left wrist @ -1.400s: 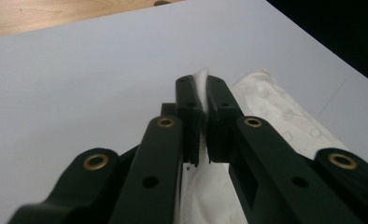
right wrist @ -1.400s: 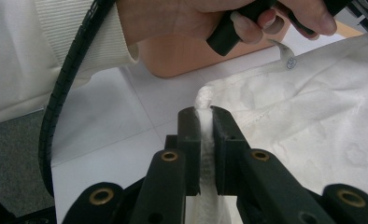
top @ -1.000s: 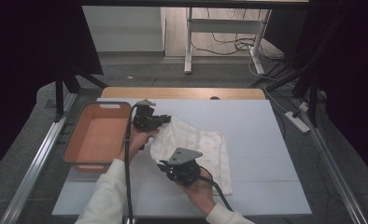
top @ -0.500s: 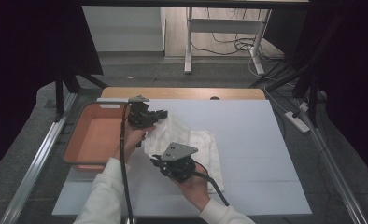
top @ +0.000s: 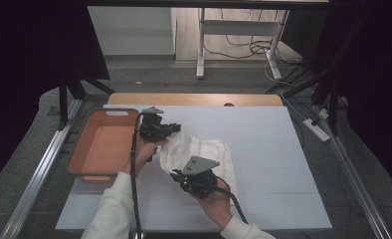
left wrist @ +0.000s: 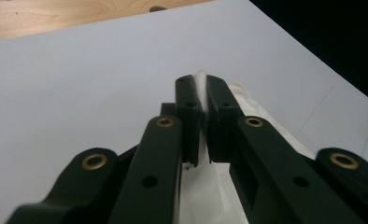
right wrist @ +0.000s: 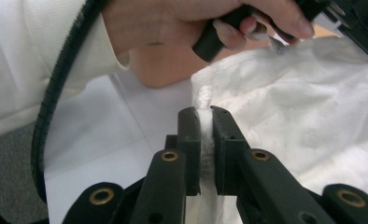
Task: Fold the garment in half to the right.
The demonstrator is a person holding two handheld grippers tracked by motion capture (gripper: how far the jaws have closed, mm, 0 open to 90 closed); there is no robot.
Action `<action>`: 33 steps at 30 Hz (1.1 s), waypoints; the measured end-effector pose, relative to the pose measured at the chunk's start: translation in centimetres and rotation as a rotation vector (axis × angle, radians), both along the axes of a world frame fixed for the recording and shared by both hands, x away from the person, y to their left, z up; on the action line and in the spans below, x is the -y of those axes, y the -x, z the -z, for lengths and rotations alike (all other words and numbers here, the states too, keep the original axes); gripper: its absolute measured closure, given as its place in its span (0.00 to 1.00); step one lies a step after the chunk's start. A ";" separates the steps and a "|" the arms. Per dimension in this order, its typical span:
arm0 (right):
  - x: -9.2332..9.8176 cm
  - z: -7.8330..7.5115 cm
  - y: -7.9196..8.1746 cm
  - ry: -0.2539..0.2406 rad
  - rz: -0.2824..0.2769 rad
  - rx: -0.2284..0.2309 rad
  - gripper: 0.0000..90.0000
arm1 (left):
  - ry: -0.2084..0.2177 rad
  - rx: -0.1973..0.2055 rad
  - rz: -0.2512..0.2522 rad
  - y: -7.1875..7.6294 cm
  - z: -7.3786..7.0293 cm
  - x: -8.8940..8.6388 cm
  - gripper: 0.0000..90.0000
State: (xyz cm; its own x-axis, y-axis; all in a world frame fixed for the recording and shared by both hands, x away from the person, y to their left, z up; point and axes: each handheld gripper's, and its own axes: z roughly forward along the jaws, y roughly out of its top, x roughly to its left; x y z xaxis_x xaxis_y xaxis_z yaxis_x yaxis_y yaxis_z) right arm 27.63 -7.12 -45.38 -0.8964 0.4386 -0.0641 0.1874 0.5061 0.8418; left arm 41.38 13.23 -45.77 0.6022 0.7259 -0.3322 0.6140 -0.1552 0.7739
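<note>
Nearest: right gripper [top: 176,175], jaws clenched on a pinch of white cloth [top: 204,152], fabric bunched between the pads in the right gripper view [right wrist: 204,126]. Carried a little toward the left of the high view against a second ago, the near cloth edge lifted with it. Next: cloth itself, partly raised and drawn over onto its own left part, right part lying flat on the white table cover [top: 263,144]; narrower across than before, so a fold judged under way, not finished. Beyond: left gripper [top: 176,128], jaws likewise clamped on a thin fold of the cloth [left wrist: 201,91], now higher and nearer the orange bin [top: 104,144] than a second ago. Bin beside the cloth at the table's left, nothing seen inside. Farthest: wooden table edge [top: 194,99]. Both corners gripped, hence cloth fit for laying down or carrying toward the bin; which one, not to be told.
</note>
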 end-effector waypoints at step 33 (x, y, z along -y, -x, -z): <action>7.5 2.1 -0.2 0.029 0.145 -0.048 0.92 | -0.028 -0.006 0.067 -0.9 1.3 6.0 0.93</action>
State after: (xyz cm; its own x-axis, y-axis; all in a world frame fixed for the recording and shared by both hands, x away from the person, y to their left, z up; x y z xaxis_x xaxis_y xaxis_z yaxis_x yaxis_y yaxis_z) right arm 27.84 -14.67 -47.47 -0.8262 0.5622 -0.0371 0.3001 0.4948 0.8156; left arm 42.27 7.26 -47.05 0.6475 0.6934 -0.3163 0.6065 -0.2174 0.7648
